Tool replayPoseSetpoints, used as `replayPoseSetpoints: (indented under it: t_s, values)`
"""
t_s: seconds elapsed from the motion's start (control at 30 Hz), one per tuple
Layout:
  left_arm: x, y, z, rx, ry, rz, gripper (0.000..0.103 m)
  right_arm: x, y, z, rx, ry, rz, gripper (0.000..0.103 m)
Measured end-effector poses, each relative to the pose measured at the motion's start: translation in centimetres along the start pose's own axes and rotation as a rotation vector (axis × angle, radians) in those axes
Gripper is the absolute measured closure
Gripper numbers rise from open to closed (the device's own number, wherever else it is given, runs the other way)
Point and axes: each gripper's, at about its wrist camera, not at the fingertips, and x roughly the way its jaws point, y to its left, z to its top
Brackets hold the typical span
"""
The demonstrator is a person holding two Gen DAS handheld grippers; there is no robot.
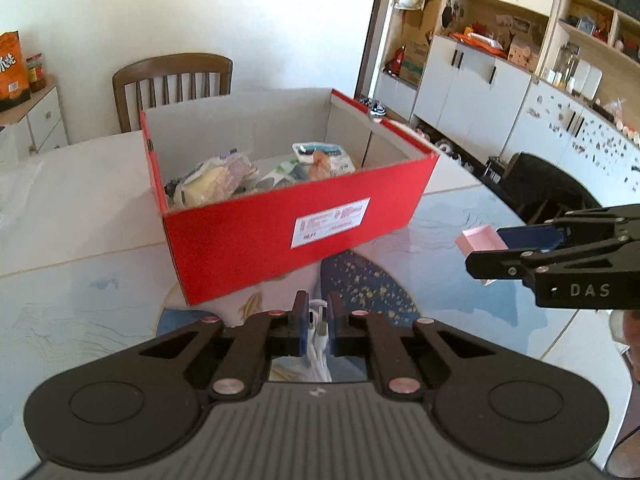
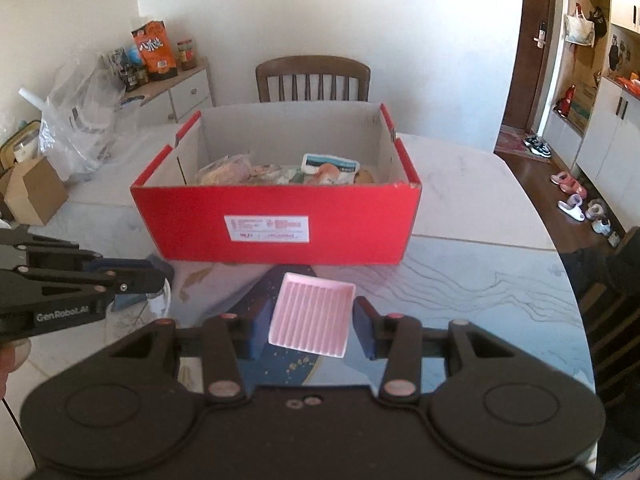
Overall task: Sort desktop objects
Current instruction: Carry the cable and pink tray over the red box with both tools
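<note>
A red cardboard box [image 1: 280, 236] with several snack packets [image 1: 216, 180] inside stands on the table ahead; it also shows in the right wrist view [image 2: 276, 224]. My left gripper [image 1: 318, 320] is shut on a white cable bundle [image 1: 319, 344] just in front of the box. My right gripper [image 2: 310, 316] is shut on a pink ribbed tray [image 2: 310, 314], held above the table before the box. In the left wrist view the right gripper [image 1: 486, 250] holds the pink tray [image 1: 480, 240] at the right.
A wooden chair [image 2: 312, 78] stands behind the box. A plastic bag [image 2: 80, 120] and a small cardboard box [image 2: 34, 192] sit at the table's left. The table [image 2: 480, 280] has a round front-right edge. Cabinets [image 1: 472, 80] and shoes [image 2: 576, 204] are at the right.
</note>
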Motion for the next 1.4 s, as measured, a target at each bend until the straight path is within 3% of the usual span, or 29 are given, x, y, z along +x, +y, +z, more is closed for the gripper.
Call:
replayPoseSetpoints:
  t_s: [0.23,0.47,0.67,0.83,1.07,1.2,1.4]
  values:
    - [-2.1,-0.5,3.4,-0.026,-0.051,-0.033,0.095,-0.8,-1.2,2.5,-0.037,-0.030,0.031,0.060]
    - [-4.3,-1.3,9.0,0.028,-0.180,-0.039,0.095,-0.7,-2.1,6.9,-0.086,-0.078,0.035,0.060]
    - [-2.8,-0.9,13.5,0.065,-0.228,0.006,0.095,2.0,-1.8,10.3,-0.126,-0.098,0.025,0.060]
    - [1.0,0.8,15.3,0.020,-0.159,0.023,0.095,5.6,-1.5,12.0,-0.131,-0.069,0.041,0.060]
    - [6.6,3.9,14.4,-0.083,-0.029,0.041,0.095,11.6,-0.9,11.5,-0.117,0.037,0.009,0.060]
    - [8.4,5.4,13.4,-0.123,0.021,0.041,0.095,13.0,-0.7,10.8,-0.116,0.078,0.007,0.060]
    - [9.5,5.5,12.7,-0.100,0.060,0.059,0.095,14.0,-0.5,10.3,-0.135,0.107,-0.010,0.059]
